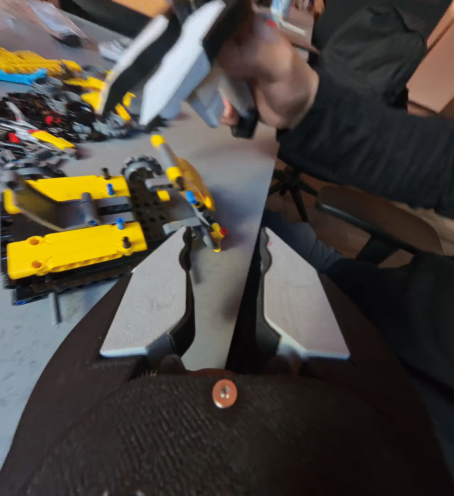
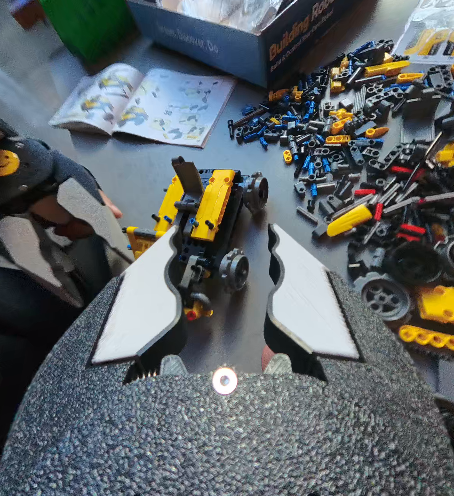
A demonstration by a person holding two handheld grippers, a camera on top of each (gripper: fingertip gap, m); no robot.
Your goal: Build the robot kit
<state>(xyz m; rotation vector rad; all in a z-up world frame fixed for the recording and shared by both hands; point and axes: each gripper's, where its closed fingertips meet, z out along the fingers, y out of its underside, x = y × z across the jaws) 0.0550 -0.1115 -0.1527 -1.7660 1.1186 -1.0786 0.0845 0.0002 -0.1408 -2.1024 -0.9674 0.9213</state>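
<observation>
The half-built yellow and black model lies on the grey table near its front edge, with two grey wheels on one side and a small red pin at its near end. Your right gripper hangs just above the model's near end, jaws wide and holding nothing. Your left gripper sits low at the table's edge, just beside the model's red-pinned tip, jaws parted to a narrow gap and empty. Toward the table's right side sprawls a pile of loose parts, with loose tyres near it. Toward the back edge lie an open booklet and, behind it, a dark box.
</observation>
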